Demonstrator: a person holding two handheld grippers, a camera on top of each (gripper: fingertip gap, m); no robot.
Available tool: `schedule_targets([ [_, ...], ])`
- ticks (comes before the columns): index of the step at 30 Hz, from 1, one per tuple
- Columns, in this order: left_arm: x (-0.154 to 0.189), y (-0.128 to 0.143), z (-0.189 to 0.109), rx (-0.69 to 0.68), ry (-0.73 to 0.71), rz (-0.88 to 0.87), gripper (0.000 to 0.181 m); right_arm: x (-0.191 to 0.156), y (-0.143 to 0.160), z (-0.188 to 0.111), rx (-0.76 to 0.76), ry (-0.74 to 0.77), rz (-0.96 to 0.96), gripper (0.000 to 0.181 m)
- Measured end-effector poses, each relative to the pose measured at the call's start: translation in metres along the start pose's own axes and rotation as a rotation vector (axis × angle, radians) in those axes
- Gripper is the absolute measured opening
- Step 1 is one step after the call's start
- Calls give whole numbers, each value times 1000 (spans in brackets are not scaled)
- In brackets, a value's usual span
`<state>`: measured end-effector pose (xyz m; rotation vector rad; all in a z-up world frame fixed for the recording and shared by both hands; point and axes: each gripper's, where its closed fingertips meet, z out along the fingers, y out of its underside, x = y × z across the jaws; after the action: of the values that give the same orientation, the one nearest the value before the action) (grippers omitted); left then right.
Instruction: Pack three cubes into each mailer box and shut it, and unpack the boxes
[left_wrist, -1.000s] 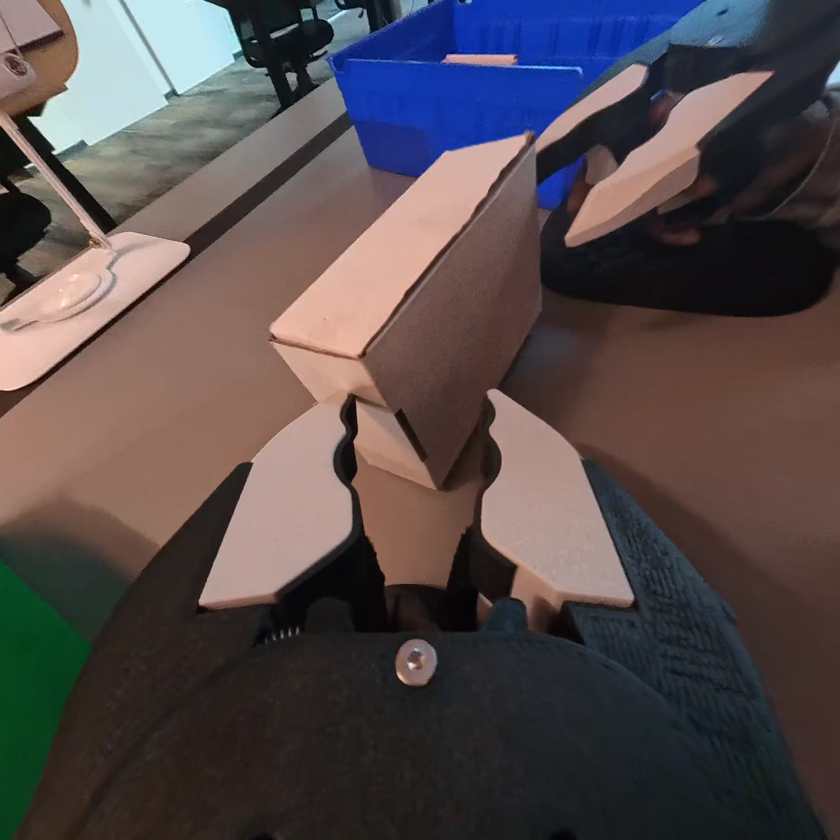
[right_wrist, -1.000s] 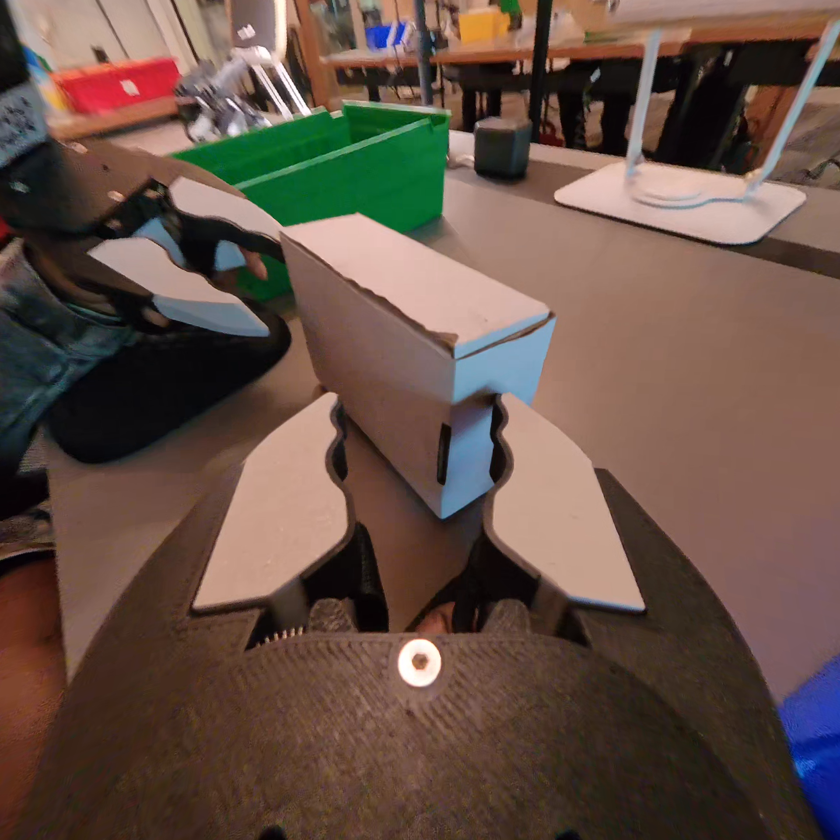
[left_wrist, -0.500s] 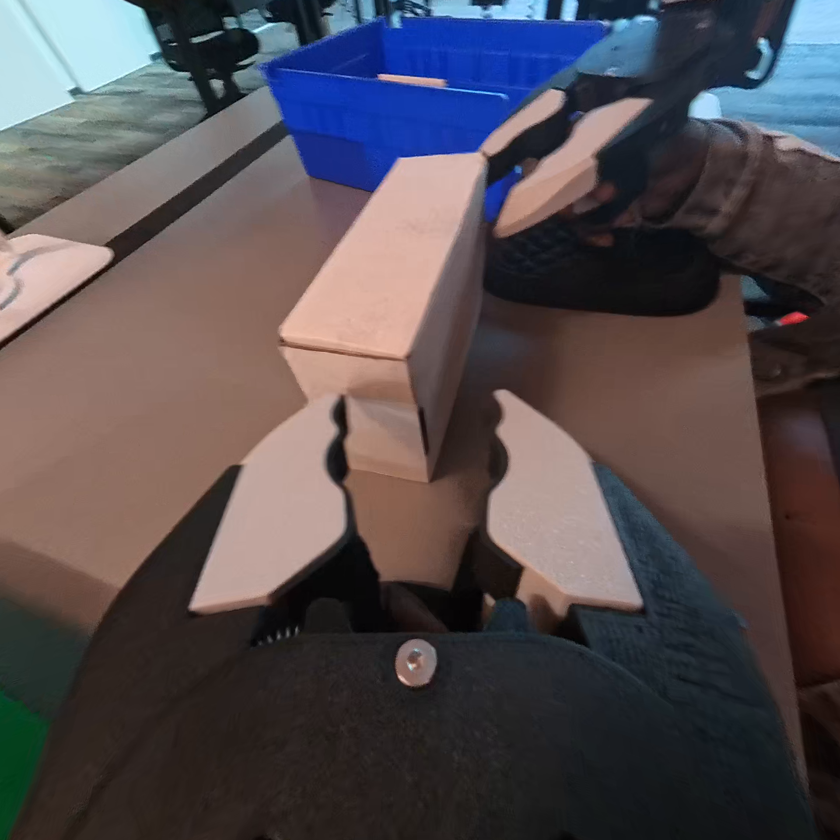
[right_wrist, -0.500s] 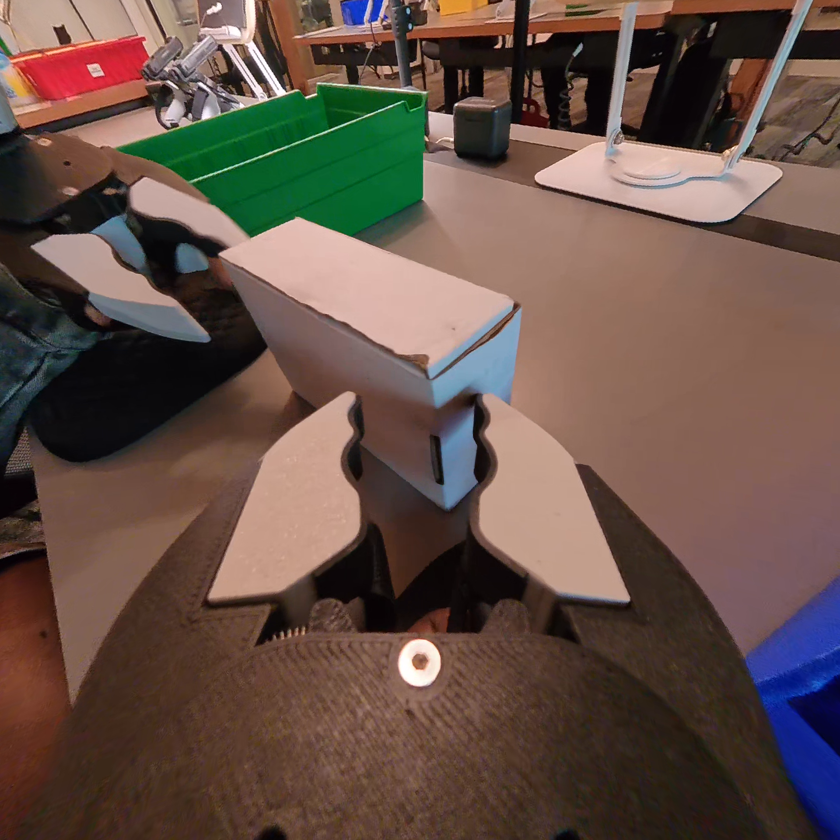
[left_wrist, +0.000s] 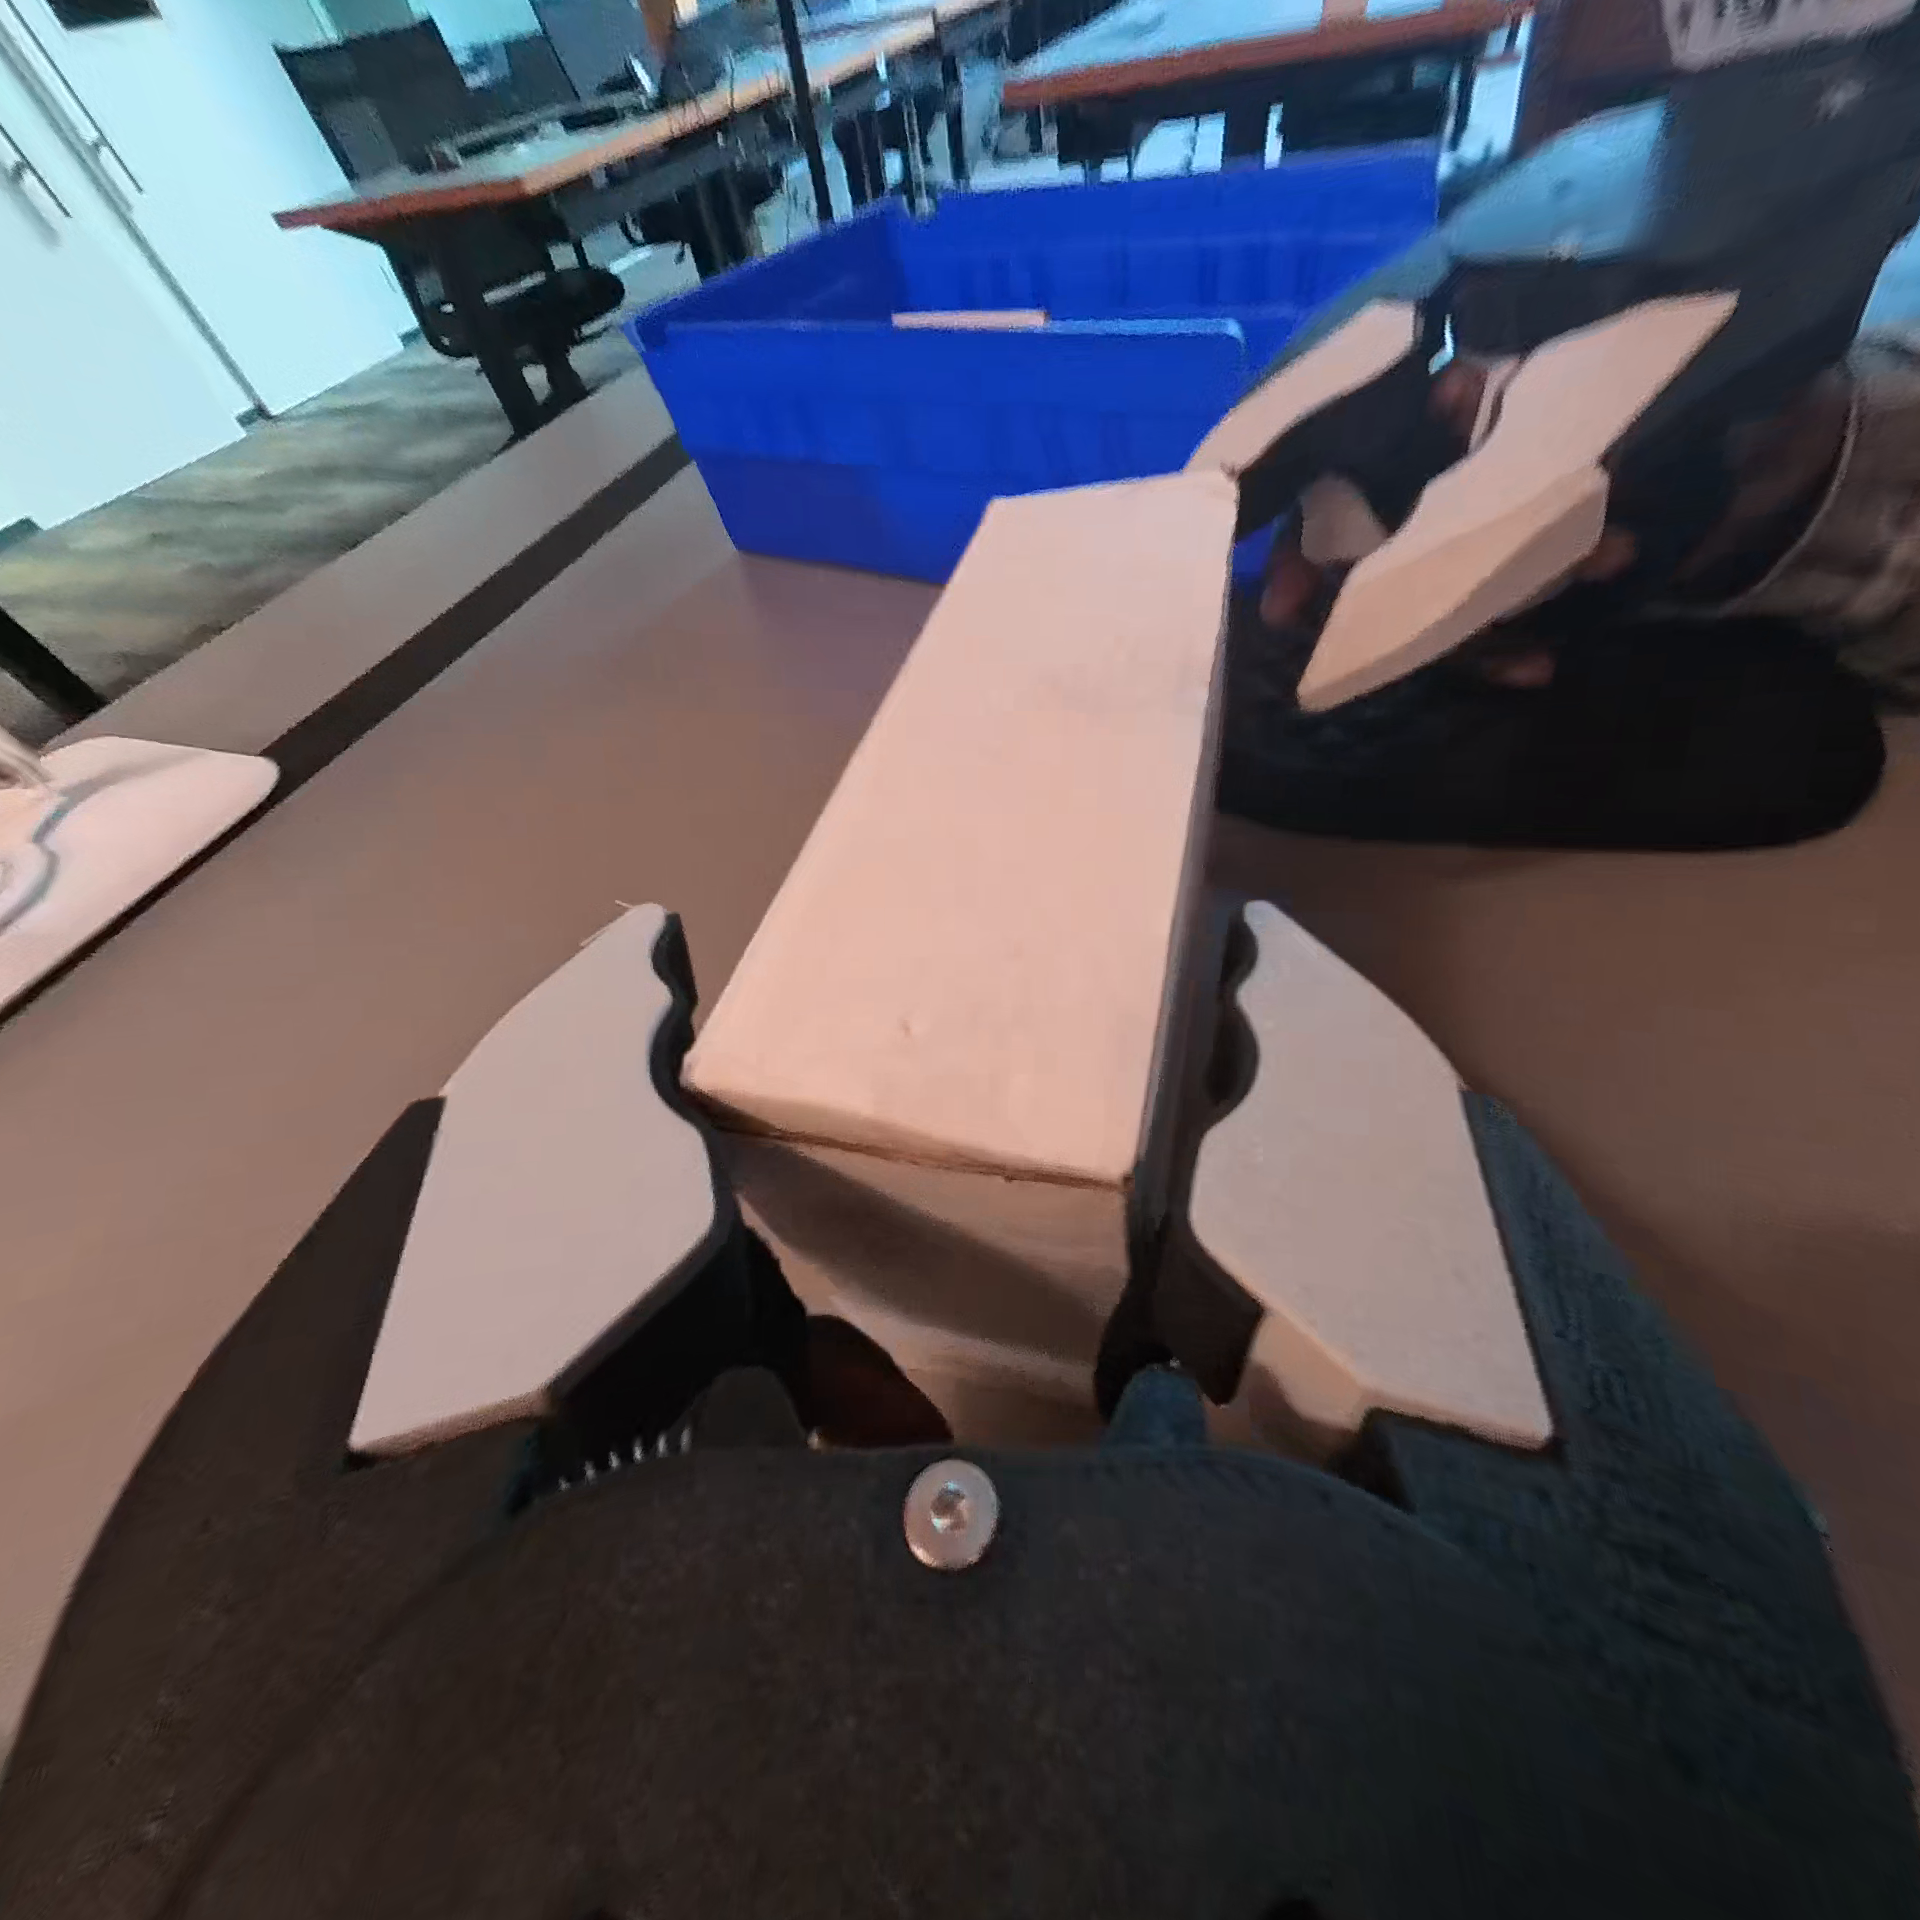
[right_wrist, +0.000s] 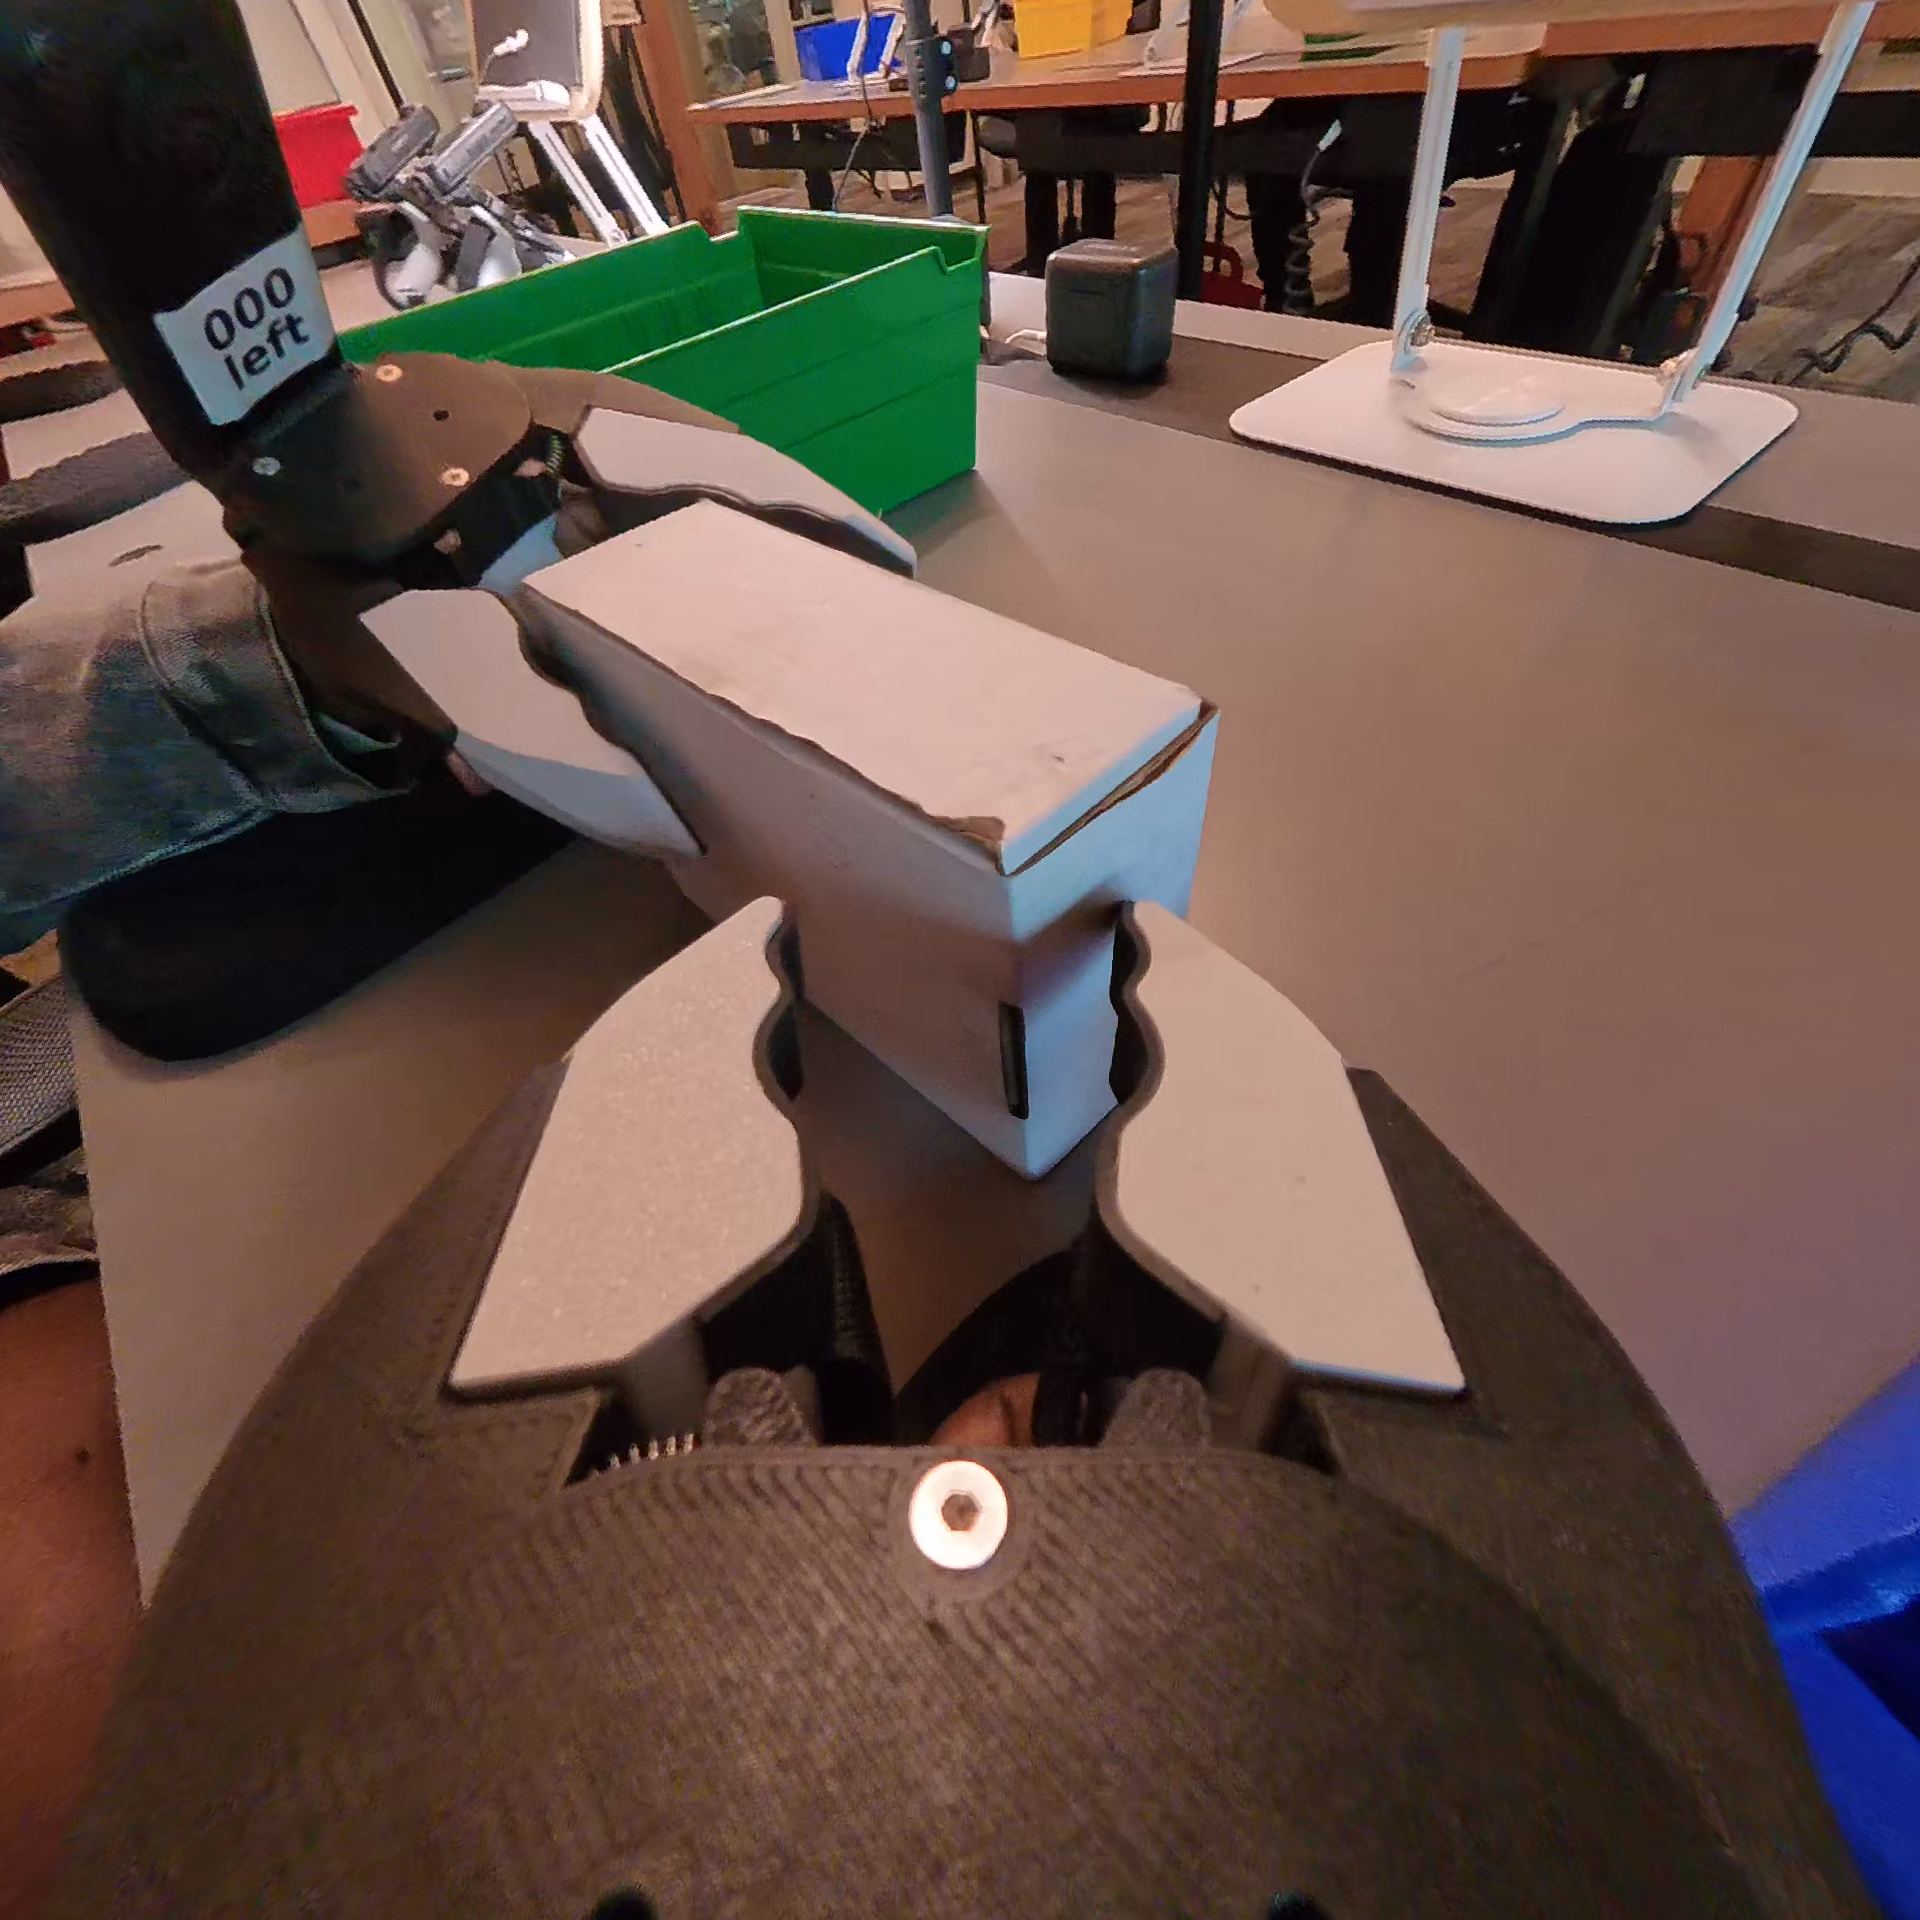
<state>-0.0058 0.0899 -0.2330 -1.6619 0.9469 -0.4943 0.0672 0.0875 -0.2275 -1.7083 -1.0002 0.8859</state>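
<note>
We see a closed white cardboard mailer box (left_wrist: 997, 831) lying long and narrow on the grey-brown table (left_wrist: 416, 935), caught at both ends. Our left claw (left_wrist: 956, 997) straddles its near end, both pale fingers touching the box sides, pinching it. Our right claw (right_wrist: 951, 987) is set around the opposite end's lower corner; its right finger touches the cardboard, while a slight gap shows at the left finger, so we cannot tell whether it truly grips.

Open table stretches on the far side of the box in both views. The blue bin (left_wrist: 935, 436) stands just beyond the box end in the left wrist view, with a cardboard edge peeking above its rim. Only the right wrist view shows the green bin (right_wrist: 790, 343) behind the left claw, a small dark cube-shaped device (right_wrist: 1110, 307) and a white stand base (right_wrist: 1507, 426) along the table's far edge.

The box lid's long edge looks ragged and torn. The claw bodies are rough black printed plastic, the fingers smooth with wavy inner edges.
</note>
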Motion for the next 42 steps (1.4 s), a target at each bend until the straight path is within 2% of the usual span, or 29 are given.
schedule_targets([
  [4, 1, -6, -1, 80, 39, -72, 87, 0, 0, -1, 1, 3, -5, 60],
  [9, 4, -1, 0, 40, 102, -137, 91, -2, 1, -1, -8, -1, -24, 59],
  [14, 6, -1, -1, 41, 91, -108, 87, -1, 2, -4, -27, 1, -58, 53],
  [16, 6, -1, 0, 32, 97, -113, 87, 4, -9, -10, 13, 77, -200, 53],
  [19, 7, 0, 0, 21, 108, -111, 87, -4, -41, -26, 165, 245, -669, 54],
  [21, 8, 0, 0, 18, 115, -106, 87, -8, -45, -26, 105, 336, -932, 43],
  [22, 8, 1, 0, 15, 119, -105, 87, -11, -41, -22, 53, 342, -999, 43],
  [26, 10, 1, 0, 4, 125, -101, 87, -17, -42, -13, -15, 337, -1137, 34],
  [33, 10, 2, 0, -8, 137, -99, 85, -23, -44, -5, -126, 320, -1364, 31],
  [38, 10, 3, 0, -14, 142, -90, 85, -30, -46, 12, -169, 276, -1430, 23],
  [42, 9, 3, 0, -18, 134, -90, 85, -32, -41, 26, -227, 212, -1429, 1],
])
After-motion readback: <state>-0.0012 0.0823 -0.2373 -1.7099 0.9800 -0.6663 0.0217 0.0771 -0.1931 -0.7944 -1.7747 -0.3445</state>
